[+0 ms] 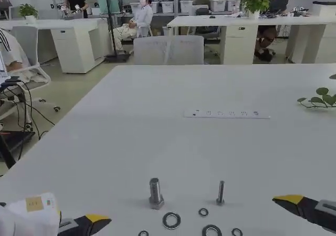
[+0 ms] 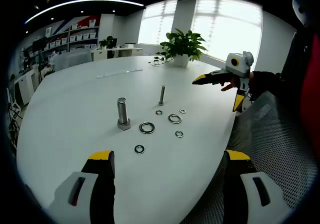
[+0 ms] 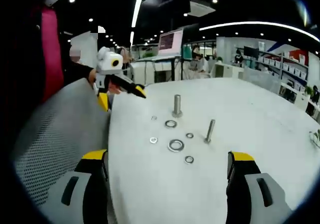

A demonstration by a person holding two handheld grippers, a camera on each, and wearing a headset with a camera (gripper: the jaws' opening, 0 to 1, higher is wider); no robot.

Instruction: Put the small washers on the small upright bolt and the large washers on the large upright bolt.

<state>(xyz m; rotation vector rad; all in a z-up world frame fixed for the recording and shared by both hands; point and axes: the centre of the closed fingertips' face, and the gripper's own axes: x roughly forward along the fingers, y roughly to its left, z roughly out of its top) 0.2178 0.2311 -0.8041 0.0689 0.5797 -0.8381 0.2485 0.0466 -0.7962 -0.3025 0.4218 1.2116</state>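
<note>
Head view: flat metal washers (image 1: 171, 220), hex-headed large bolt (image 1: 154, 193)

An open-plan office is indicated by white desks (image 1: 73, 47), shelves of storage bins (image 1: 167, 6), a monitor (image 3: 170, 42) and a potted plant (image 1: 256, 3).

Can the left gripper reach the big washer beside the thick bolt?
Probably yes: the left gripper is open, and bare table lies between it and the large washer; only a small washer sits nearby.

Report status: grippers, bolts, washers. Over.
Left gripper open, right gripper open, both empty. Large bolt and small bolt upright, bare. Washers loose on table beside them. Nothing between grippers and washers.
</note>
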